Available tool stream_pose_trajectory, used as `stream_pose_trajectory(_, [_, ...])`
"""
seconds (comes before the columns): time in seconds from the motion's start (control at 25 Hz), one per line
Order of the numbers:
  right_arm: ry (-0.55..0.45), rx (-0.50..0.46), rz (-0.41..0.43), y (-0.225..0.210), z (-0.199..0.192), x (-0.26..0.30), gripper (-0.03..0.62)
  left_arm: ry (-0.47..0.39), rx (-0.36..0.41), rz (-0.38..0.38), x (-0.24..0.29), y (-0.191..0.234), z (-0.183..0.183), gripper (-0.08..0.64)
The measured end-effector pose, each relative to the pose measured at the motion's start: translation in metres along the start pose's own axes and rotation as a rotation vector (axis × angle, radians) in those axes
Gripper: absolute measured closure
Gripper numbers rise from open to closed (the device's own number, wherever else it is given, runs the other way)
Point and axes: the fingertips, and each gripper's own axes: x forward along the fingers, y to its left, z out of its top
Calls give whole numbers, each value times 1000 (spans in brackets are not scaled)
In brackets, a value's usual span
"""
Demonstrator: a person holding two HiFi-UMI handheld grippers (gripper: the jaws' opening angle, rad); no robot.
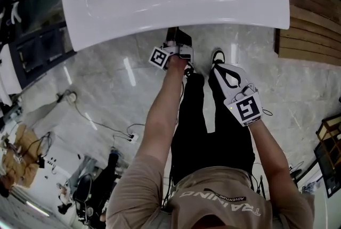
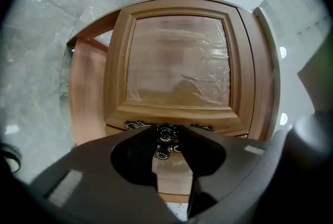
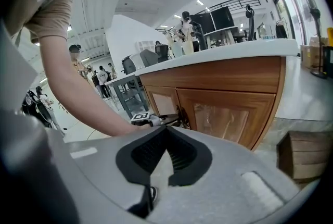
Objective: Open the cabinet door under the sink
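Note:
The white sink (image 1: pixel 176 7) fills the top of the head view, and the wooden cabinet (image 3: pixel 218 79) stands under it. Two doors (image 2: pixel 177 66) with plastic film over their panels meet at ornate metal handles (image 2: pixel 165 134). My left gripper (image 2: pixel 166 133) has its jaws closed on one handle knob; from above, my left gripper (image 1: pixel 177 36) reaches under the sink's front edge. The right gripper view shows it at the seam between the doors (image 3: pixel 179 113). My right gripper (image 1: pixel 221 65) hangs back above the floor, and my right gripper (image 3: pixel 167 132) has its jaws together on nothing.
A wooden crate (image 1: pixel 311 20) stands on the marble floor right of the sink. Cables and a power strip (image 1: pixel 130 137) lie on the floor at the left. The person's black-trousered legs (image 1: pixel 213 132) are in front of the cabinet. Desks and people are far behind.

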Motion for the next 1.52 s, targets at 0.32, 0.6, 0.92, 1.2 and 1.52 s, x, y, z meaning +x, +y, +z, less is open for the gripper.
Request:
stream_pose_trajectory(0.32, [38,21,-7,-7,-24,-13,591,-97,-69,-32,-1,8,1,457])
stream_pose_trajectory(0.6, [55,19,11,-3,-24,-12,591,-52,-31,0,-3,5,-1,457])
stream_pose_trajectory(0.92, [49,4,51,4,-14,-2,591,32,-5,22,-21,6,-3,459])
stream_pose_trajectory(1.2, [66,-13,90,6,-13,1,591,49,8,47,-64,12,4,459])
stream_pose_trajectory(1.52, [78,-48,118,13,-15,8,591,134,41,63,-71,9,5,462])
